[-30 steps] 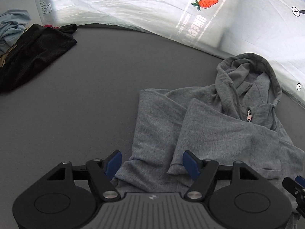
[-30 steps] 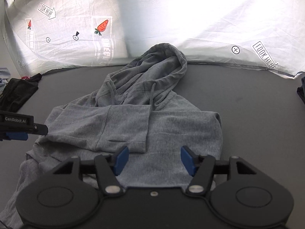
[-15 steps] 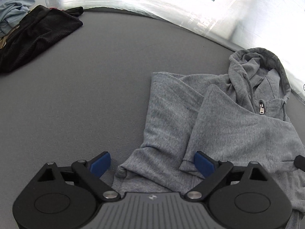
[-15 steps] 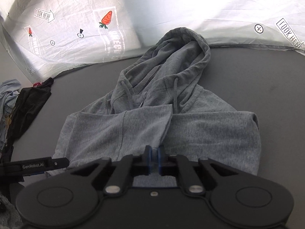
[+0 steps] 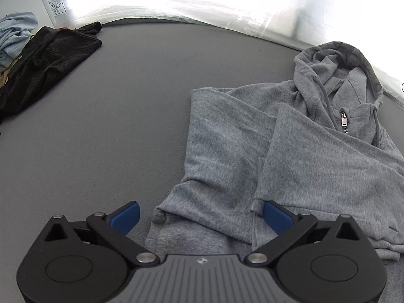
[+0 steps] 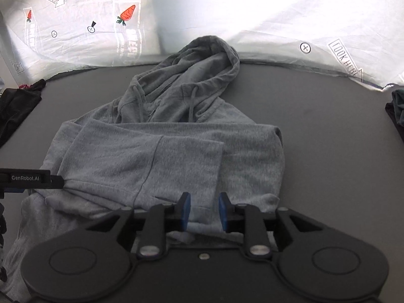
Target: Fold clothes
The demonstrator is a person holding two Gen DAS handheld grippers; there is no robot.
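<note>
A grey zip hoodie (image 5: pixel 290 156) lies on the dark grey table (image 5: pixel 113 116), hood toward the back, both sleeves folded across its chest. It also shows in the right wrist view (image 6: pixel 176 156). My left gripper (image 5: pixel 200 217) is wide open, low over the hoodie's left lower edge, with nothing between its blue pads. My right gripper (image 6: pixel 203 210) is partly open over the hoodie's lower front, its pads a narrow gap apart with grey cloth under them. The left gripper's finger (image 6: pixel 27 178) shows at the left edge of the right wrist view.
A black garment (image 5: pixel 43 60) and a light blue one (image 5: pixel 14 35) lie piled at the table's far left. A white printed sheet with carrot pictures (image 6: pixel 126 15) hangs behind the table. Dark clothes (image 6: pixel 396 111) sit at the right edge.
My right gripper shut half a second ago and has now opened a little. My left gripper opened wider and drew back to the left. The hoodie's sleeves lie folded as before.
</note>
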